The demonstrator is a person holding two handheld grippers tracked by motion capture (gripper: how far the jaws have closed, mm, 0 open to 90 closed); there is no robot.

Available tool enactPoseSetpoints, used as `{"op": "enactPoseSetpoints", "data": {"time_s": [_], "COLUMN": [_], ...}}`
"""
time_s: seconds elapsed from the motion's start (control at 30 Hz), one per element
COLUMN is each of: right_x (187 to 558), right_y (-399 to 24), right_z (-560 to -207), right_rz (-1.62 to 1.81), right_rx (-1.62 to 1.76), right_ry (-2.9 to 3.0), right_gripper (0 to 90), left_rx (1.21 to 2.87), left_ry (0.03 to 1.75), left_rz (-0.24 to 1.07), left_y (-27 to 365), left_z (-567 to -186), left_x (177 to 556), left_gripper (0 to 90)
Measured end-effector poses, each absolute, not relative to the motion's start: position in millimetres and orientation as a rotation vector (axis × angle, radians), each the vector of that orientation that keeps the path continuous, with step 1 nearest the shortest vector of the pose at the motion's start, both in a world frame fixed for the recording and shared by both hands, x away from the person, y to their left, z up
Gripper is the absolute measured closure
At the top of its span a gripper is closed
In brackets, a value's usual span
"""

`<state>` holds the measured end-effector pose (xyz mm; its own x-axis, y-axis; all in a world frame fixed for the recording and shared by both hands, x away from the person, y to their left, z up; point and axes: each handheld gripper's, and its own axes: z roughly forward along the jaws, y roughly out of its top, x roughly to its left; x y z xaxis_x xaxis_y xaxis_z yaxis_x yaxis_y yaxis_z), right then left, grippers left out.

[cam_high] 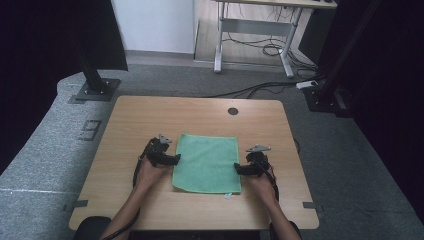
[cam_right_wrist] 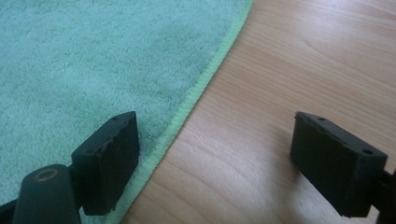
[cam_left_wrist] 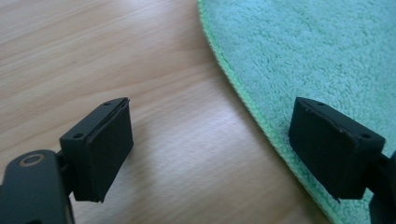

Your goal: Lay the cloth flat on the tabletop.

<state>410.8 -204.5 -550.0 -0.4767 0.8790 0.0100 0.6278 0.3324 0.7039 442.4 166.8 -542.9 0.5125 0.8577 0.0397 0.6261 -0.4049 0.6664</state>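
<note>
Left hand-held gripper (cam_high: pixel 176 159): at the left edge of the green cloth (cam_high: pixel 207 163), about midway along it; jaws spread wide, nothing held. In the left gripper view (cam_left_wrist: pixel 210 149) one jaw stands over bare wood, the other over the cloth's hem; whether the pads touch the surface cannot be told.
Left hand (cam_high: pixel 148 171): forearm enters from the bottom edge, cut off by the frame; a black cable trails along it.
Green cloth: lies flat near the middle of the desk (cam_high: pixel 150 112), towards the person; a small pale tag juts out at its near right corner, too small to read. In both gripper views (cam_left_wrist: pixel 327 51) (cam_right_wrist: pixel 84 56) its far parts are cut off by the frame.
Right hand-held gripper (cam_high: pixel 237 169): at the cloth's right edge, towards the near corner; jaws wide apart, gripping nothing. In the right gripper view (cam_right_wrist: pixel 215 161) the hem runs between the jaws, one over cloth, one over wood.
Right hand (cam_high: pixel 262 186): forearm cut off at the bottom edge.
Desk hole (cam_high: pixel 233 111): dark round opening near the far edge, well apart from the cloth.
Surroundings: grey floor (cam_high: pixel 45 150), dark stand base (cam_high: pixel 94 90) at far left, second desk frame (cam_high: pixel 255 35) with cables (cam_high: pixel 270 50) beyond; the sides are too dark to make out.
</note>
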Motion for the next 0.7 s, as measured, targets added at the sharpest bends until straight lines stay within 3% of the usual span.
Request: {"op": "enactPoseSetpoints", "data": {"time_s": [0.4, 0.7], "right_x": [424, 417], "right_y": [-200, -202], "right_z": [-550, -539], "right_rz": [0.933, 0.984], "right_rx": [1.312, 1.282], "right_ry": [2.253, 2.277], "right_gripper": [14.7, 14.3], "left_rx": [2.131, 2.110], "left_ry": [1.248, 1.166], "left_rz": [0.473, 0.450], "left_y": [176, 175], "left_z": [-544, -527], "left_x": [447, 430], "left_gripper": [14.0, 13.7]}}
